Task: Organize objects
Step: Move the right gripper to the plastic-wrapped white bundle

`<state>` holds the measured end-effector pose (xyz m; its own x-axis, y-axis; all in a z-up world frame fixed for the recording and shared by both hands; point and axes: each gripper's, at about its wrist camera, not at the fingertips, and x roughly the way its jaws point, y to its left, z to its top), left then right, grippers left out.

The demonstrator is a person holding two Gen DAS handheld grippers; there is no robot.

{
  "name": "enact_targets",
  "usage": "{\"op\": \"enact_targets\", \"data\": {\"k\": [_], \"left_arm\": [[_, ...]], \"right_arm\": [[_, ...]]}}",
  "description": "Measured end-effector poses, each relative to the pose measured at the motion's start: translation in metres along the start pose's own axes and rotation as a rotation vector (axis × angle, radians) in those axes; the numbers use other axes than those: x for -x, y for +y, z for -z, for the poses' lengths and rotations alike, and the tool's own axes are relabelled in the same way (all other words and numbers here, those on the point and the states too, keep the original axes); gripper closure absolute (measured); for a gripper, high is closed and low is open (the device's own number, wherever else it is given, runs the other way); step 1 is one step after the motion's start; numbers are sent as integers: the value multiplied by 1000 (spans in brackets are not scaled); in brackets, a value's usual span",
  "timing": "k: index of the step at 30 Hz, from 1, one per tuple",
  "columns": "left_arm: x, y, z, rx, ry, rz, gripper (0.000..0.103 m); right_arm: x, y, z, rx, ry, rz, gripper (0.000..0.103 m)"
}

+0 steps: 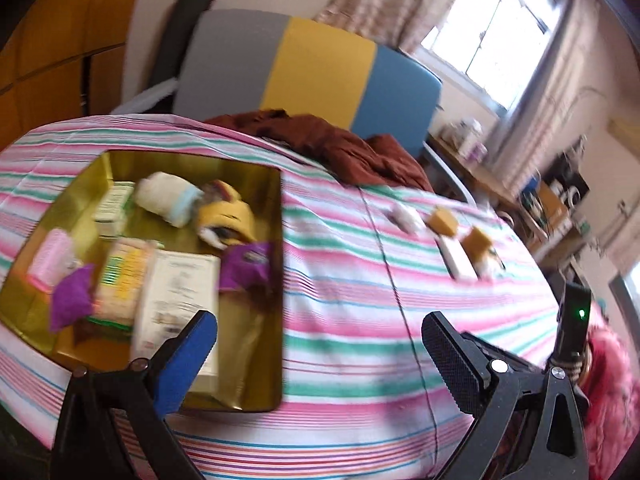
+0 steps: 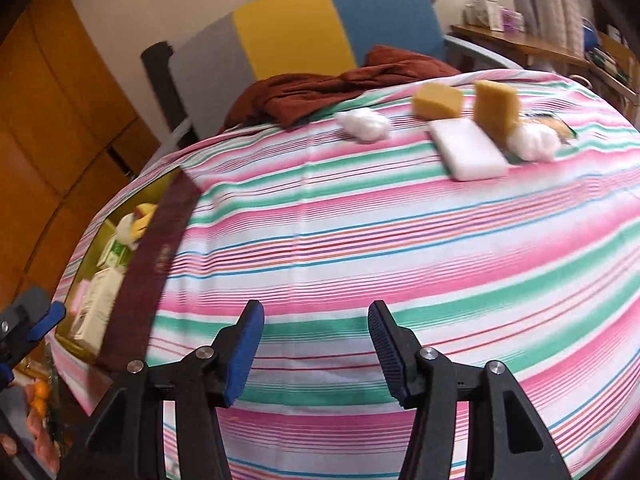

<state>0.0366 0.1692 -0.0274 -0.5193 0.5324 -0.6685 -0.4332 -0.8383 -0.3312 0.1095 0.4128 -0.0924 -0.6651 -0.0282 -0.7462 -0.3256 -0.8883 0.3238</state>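
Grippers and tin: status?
Left gripper open, empty, over tin. Right gripper open, empty, facing sponges and white block on cloth. Path clear.

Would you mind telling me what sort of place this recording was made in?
Probably a lived-in room at home: a table under a striped cloth, a curtained window, and a cluttered wooden side desk.

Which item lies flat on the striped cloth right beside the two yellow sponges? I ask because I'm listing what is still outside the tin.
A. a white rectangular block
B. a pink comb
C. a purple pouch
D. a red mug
A: in the right wrist view a white rectangular block lies flat on the striped cloth, next to the two yellow sponges.
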Motion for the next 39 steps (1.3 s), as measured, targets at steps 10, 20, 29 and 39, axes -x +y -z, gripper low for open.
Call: {"op": "enact_targets", "data": {"k": [10,20,29,39], "left_arm": [[-44,-53,20,-102,123,41,0],[-82,-93,33,-155,213,95,0],[-92,-95,26,-151,221,68,0],[-106,-97,12,-145,221,22,0]], "right_arm": [[7,-72,-5,-36,-79,109,47],[19,-122,-26,-55,-151,184,36],[-7,-178,-103,-63,-151,235,35],[-39,-195,-136,17,-144,232,34]]}}
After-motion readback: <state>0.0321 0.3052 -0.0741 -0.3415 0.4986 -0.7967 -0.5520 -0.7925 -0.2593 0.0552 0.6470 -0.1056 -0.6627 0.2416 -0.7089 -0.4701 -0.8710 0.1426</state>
